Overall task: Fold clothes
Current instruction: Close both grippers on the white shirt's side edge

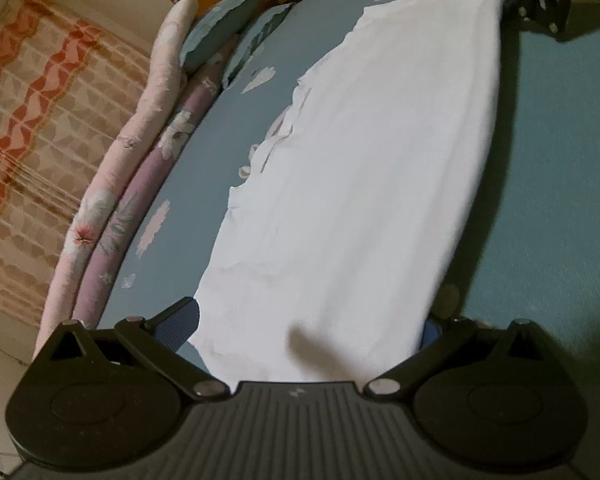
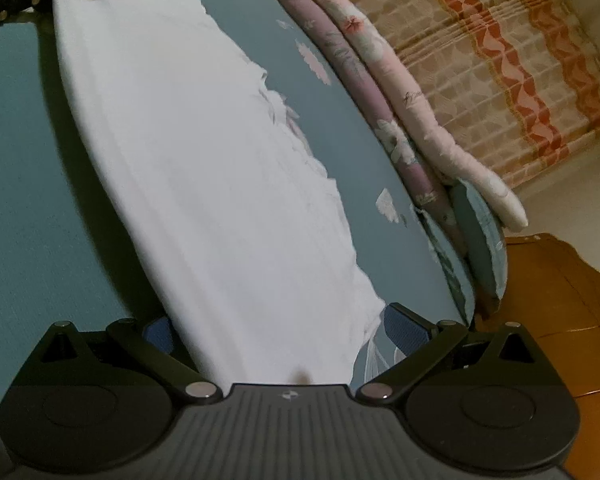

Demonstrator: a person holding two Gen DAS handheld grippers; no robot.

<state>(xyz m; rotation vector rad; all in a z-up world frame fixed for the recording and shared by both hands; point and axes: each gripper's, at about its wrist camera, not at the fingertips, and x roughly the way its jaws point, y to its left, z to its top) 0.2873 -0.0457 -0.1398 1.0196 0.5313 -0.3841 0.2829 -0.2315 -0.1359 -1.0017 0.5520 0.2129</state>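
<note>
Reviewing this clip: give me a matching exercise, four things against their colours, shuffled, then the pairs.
Things:
1. garment
2. bedsheet
3. curtain
4. headboard

Colours:
A. orange wood
B. white
C. beige with red wavy stripes
D. blue with flowers

Pairs: 1-B, 2-D, 3-C, 4-A

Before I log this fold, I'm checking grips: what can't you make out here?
- Left claw: white cloth covers the pads; closure unclear.
- Right claw: same, cloth drapes between fingers.
- Garment type: blurred, edges folded.
- Bed under cloth: hidden.
</note>
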